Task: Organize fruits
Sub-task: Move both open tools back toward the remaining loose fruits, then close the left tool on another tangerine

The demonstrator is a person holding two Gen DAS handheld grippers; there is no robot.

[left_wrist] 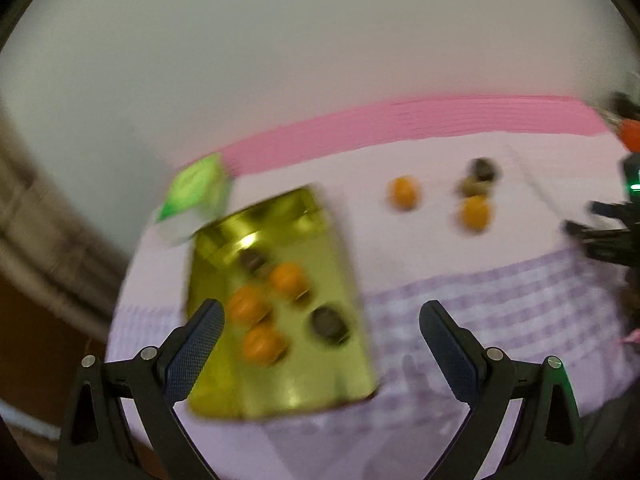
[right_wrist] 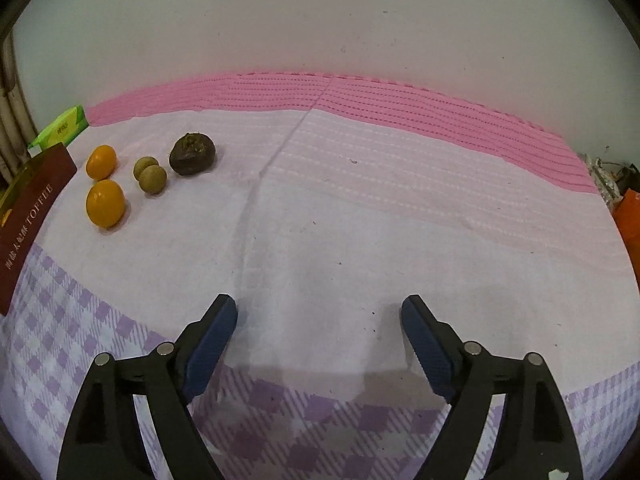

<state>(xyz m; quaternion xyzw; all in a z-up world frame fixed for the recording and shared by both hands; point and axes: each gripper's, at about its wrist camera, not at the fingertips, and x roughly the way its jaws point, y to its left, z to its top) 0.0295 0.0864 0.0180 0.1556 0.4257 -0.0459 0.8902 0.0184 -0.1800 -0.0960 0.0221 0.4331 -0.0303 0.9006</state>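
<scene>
Covering the whole worktop is a pale cloth (right_wrist: 360, 216) — pink ribbed band at the far edge, plain white-lilac in the middle, purple checks nearest the cameras.

Next in size is the gold tin (left_wrist: 280, 312), seen blurred in the left wrist view, lying on the cloth under the left claw (left_wrist: 322, 322). Inside it sit three orange fruits (left_wrist: 250, 306) and two dark fruits (left_wrist: 328, 322). In the right wrist view only the tin's dark red side, lettered "TOFFEE", shows at the left edge.

A green box (right_wrist: 60, 130) stands just behind the tin, near the pink band.

Both claws are wide apart and empty. The left one hangs over the tin's near half; the right claw (right_wrist: 320, 320) hangs over bare cloth, well apart from any fruit.

Loose fruit lies on the cloth between tin and centre: a dark brown wrinkled fruit (right_wrist: 193, 154) farthest right, two orange fruits (right_wrist: 105, 203) nearest the tin — one behind the other — and two small greenish-brown fruits (right_wrist: 152, 179) touching each other between them.

An orange packet (right_wrist: 630, 216) pokes in at the right edge.
</scene>
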